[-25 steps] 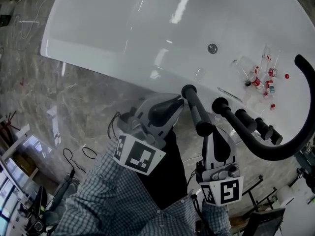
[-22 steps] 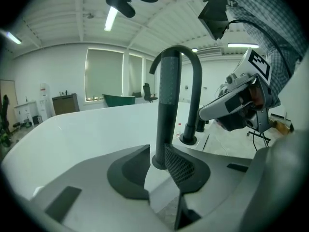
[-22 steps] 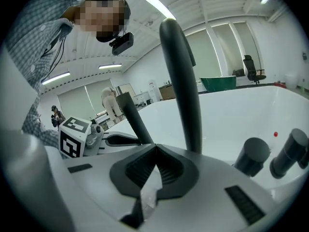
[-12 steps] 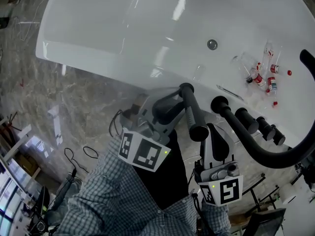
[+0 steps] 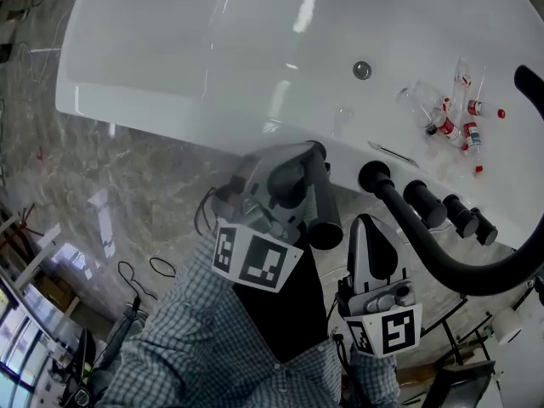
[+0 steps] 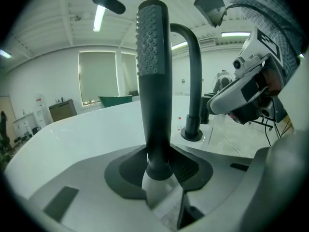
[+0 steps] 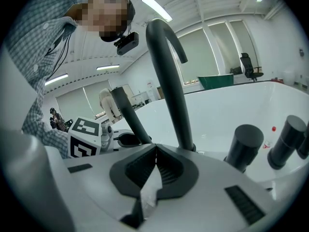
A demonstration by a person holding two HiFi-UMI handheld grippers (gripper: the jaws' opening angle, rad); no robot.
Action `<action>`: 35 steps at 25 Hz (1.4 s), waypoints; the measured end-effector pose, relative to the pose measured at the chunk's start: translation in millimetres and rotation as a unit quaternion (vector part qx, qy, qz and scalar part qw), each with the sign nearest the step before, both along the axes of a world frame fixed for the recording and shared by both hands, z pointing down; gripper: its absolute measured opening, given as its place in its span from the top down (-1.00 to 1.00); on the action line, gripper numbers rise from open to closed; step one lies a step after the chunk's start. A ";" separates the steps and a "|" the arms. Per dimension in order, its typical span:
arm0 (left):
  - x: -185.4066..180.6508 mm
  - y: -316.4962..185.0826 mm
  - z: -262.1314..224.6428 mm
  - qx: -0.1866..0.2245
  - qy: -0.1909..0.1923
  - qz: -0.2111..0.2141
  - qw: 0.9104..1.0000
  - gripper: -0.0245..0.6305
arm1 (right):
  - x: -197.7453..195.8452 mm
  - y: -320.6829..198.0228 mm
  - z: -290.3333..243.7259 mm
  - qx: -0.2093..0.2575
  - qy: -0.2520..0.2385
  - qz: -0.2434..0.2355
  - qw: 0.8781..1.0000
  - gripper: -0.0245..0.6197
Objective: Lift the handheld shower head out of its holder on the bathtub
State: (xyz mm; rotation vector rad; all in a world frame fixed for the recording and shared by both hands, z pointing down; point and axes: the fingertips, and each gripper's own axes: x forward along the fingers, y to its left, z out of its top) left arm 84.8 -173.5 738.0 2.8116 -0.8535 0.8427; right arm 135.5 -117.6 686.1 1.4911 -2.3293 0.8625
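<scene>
The black handheld shower head (image 5: 322, 201) stands upright on the white bathtub's rim (image 5: 255, 147); its holder is hidden. My left gripper (image 5: 308, 161) is open, and its jaws stand wide on either side of the wand's lower end. In the left gripper view the shower head (image 6: 153, 71) rises between the left gripper's (image 6: 159, 170) dark pads (image 6: 126, 170), which lie close against it. My right gripper (image 5: 363, 223) hangs just right of the wand, shut and empty. In its own view the right gripper's (image 7: 154, 151) pads meet.
A black arched faucet spout (image 5: 442, 260) curves up at the right, also visible as the spout (image 7: 169, 81), beside several black knobs (image 5: 422, 202). Small red-capped bottles (image 5: 450, 127) and a drain (image 5: 362, 70) lie in the tub. Marble floor and cables lie at the left.
The left gripper's jaws were shut beside the wand; they have opened and slid forward round its lower end. The right gripper has kept its place.
</scene>
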 end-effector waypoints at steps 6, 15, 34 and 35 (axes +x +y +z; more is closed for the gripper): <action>-0.1 -0.3 1.1 -0.011 0.001 0.002 1.000 0.54 | 1.8 0.2 3.0 0.000 0.000 0.005 1.000 0.88; -0.7 2.2 0.2 -0.019 -0.032 0.011 0.999 0.54 | 4.0 -3.0 -6.7 0.006 0.006 0.016 1.000 0.88; -16.0 13.2 -53.1 -0.017 -0.042 -0.001 0.999 0.54 | -4.3 -2.2 -59.3 0.037 0.013 0.014 0.999 0.88; -16.6 11.9 -59.2 -0.017 -0.040 -0.004 0.999 0.54 | -4.8 -2.5 -63.2 0.039 0.014 0.015 0.999 0.88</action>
